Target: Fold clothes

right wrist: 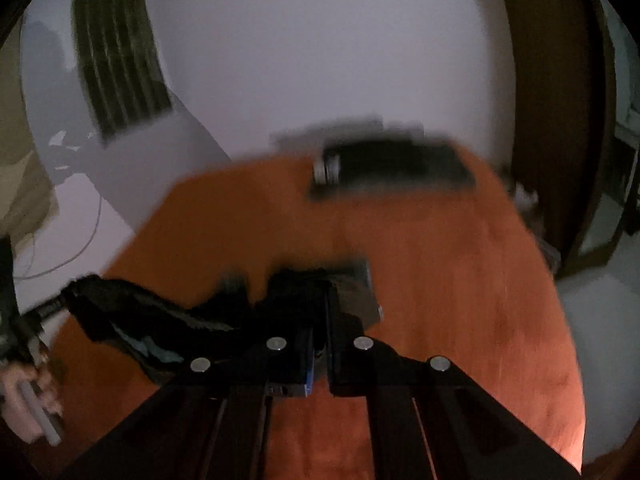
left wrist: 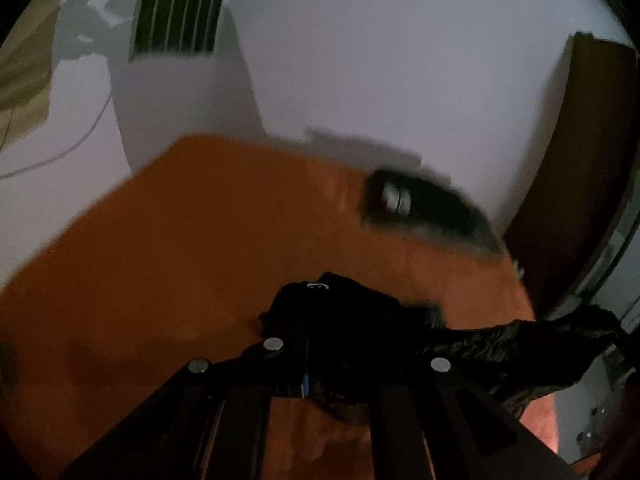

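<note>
The left gripper (left wrist: 320,320) is clamped on a bunch of the black garment (left wrist: 480,344), which stretches off to the right above the orange table (left wrist: 140,260). The right gripper (right wrist: 320,312) pinches the garment's (right wrist: 168,320) other end, fingers together. A hand (right wrist: 28,396) shows at the left edge. Farther off, a blurred dark object (right wrist: 396,164) lies on the table (right wrist: 460,280) near the white wall (right wrist: 320,60).

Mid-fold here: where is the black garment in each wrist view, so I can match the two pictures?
Left wrist view: the black garment sits low and centre at the left tongs, stretching off to the lower right.
Right wrist view: it bunches at the right tongs and stretches to the lower left.
Shared landmark: the dark box at the far edge of the orange table.
</note>
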Motion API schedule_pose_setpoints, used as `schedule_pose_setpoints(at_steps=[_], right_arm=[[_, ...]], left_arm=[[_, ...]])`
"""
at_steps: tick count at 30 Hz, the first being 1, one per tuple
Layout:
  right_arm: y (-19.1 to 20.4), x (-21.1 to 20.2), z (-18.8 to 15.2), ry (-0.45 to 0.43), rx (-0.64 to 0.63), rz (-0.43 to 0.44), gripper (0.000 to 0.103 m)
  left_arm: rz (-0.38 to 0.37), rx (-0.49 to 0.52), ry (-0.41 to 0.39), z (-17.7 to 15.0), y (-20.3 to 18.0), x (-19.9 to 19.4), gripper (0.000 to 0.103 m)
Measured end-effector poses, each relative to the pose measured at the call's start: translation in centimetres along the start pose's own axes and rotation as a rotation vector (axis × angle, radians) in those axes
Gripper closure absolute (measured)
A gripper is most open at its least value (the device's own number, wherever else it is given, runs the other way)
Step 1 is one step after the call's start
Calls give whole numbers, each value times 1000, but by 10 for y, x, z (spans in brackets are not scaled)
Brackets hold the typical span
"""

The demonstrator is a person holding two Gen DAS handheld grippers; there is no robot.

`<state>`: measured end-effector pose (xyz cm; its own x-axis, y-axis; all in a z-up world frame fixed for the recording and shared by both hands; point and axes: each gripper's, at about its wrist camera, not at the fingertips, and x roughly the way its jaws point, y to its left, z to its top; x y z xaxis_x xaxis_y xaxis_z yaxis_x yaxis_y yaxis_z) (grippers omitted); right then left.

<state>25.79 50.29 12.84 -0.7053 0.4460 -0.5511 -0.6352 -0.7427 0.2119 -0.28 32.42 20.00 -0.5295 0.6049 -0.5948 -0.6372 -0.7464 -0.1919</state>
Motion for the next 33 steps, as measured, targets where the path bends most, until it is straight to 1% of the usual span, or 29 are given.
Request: schedule_pose_setpoints(at_steps=[3,5,6,8,9,13,15,17,20,22,24,25,27,29,30,31,32,33], right_arm=[[16,-16,64,-45,-2,-11,100],[25,-29,104,-57,6,-4,100],[28,-35,122,-61,14,4,100],[37,-51,155,-74,26,16,100],[44,-64,169,-94,17,17,100],[70,-116,207,-199,-43,9,100],[78,-138,217,-231,-49,23,100],[86,-155,219,-244,-53,39,100],[96,-161,213,-217,-68,57,100],[96,-150,208,-170,-69,65,100],[89,-119,200,-95,-47,69,100],[87,-105,197,-64,-38,69,100],[79,-69,191,7,-12,71,100],[71,-23,187,78,19,77,100],[68,0,186,108,34,81,100],[65,16,187,118,51,86,100],[64,34,189,126,60,77,100],[64,48,194,121,66,59,100]], left_arm=[[-34,5,-5,85,-6,-19,96],[-10,19,-13,127,-8,-38,96],[-4,27,-21,133,3,-66,96],[3,36,-65,153,-4,-106,96],[7,40,-87,164,-8,-126,96],[51,34,-180,172,-15,-166,96],[73,31,-226,176,-18,-186,96],[95,28,-273,181,-22,-205,96],[127,23,-342,187,-27,-235,96],[130,18,-280,181,-19,-218,96],[126,2,-195,173,-8,-185,96],[112,-26,-142,166,2,-163,96],[87,-82,-92,160,21,-133,96],[150,-132,-30,153,38,-84,96],[169,-146,-3,148,43,-66,96],[181,-162,27,150,47,-46,96],[179,-194,40,143,50,-29,96],[177,-207,41,149,49,-23,96]])
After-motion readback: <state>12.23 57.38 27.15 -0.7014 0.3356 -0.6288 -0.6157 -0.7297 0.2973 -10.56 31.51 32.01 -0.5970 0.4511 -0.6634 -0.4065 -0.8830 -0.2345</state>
